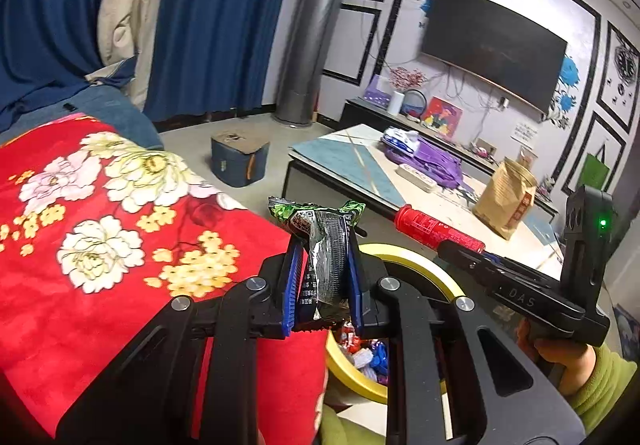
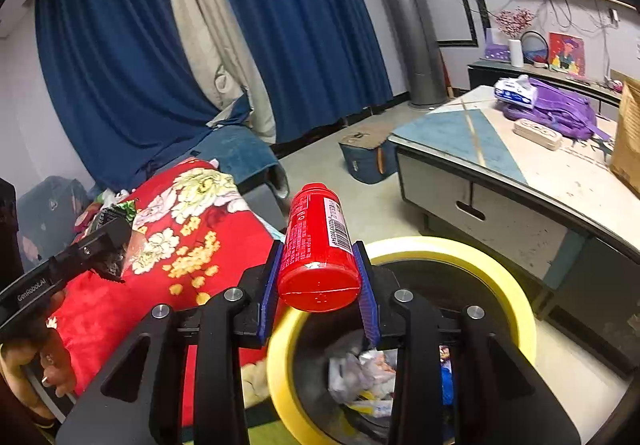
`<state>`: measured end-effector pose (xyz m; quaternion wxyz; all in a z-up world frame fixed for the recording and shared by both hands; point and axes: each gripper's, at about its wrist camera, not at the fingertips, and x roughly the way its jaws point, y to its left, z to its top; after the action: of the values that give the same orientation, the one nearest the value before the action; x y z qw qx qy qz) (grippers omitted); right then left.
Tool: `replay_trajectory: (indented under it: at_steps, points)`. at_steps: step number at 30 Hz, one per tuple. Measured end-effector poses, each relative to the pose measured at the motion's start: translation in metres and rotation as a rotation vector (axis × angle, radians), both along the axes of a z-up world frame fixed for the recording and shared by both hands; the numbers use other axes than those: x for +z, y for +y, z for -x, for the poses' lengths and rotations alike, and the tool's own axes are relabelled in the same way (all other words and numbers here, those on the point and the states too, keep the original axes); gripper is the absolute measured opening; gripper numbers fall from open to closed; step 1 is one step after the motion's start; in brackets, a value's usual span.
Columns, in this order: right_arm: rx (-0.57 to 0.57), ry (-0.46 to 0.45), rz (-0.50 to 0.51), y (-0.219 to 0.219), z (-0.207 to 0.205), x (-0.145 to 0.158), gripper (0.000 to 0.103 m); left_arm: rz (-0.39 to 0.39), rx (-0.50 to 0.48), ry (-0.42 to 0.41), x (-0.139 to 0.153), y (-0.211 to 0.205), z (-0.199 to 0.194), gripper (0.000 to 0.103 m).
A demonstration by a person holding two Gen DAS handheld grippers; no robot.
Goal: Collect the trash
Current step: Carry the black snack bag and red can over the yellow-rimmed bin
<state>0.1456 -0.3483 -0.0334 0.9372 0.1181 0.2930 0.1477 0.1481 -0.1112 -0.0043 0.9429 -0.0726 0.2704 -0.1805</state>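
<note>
My left gripper is shut on a crumpled green and black snack wrapper, whose top sticks out above the blue pads. In the right wrist view that gripper shows at the left edge with the wrapper. My right gripper is shut on a red plastic bottle lying along the fingers, base toward the camera. The left wrist view shows the bottle and the right gripper from the side. Under both grippers stands a yellow-rimmed trash bin holding several wrappers.
A red flowered blanket covers the seat at left. A low coffee table at right carries a purple bag, a power strip and a brown paper bag. A blue box sits on the floor beyond.
</note>
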Motion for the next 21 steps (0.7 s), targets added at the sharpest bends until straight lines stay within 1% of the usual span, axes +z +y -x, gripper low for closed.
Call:
replay_trajectory:
  at_steps: [9,21]
  points:
    - [-0.055,0.032,-0.001,-0.026,0.008,-0.012,0.033,-0.049,-0.085,-0.007,-0.005,-0.032,-0.001,0.014]
    - [-0.094,0.064,0.01,-0.042,0.018,-0.023,0.033,-0.097,-0.168,0.004,-0.018,-0.063,0.002,0.014]
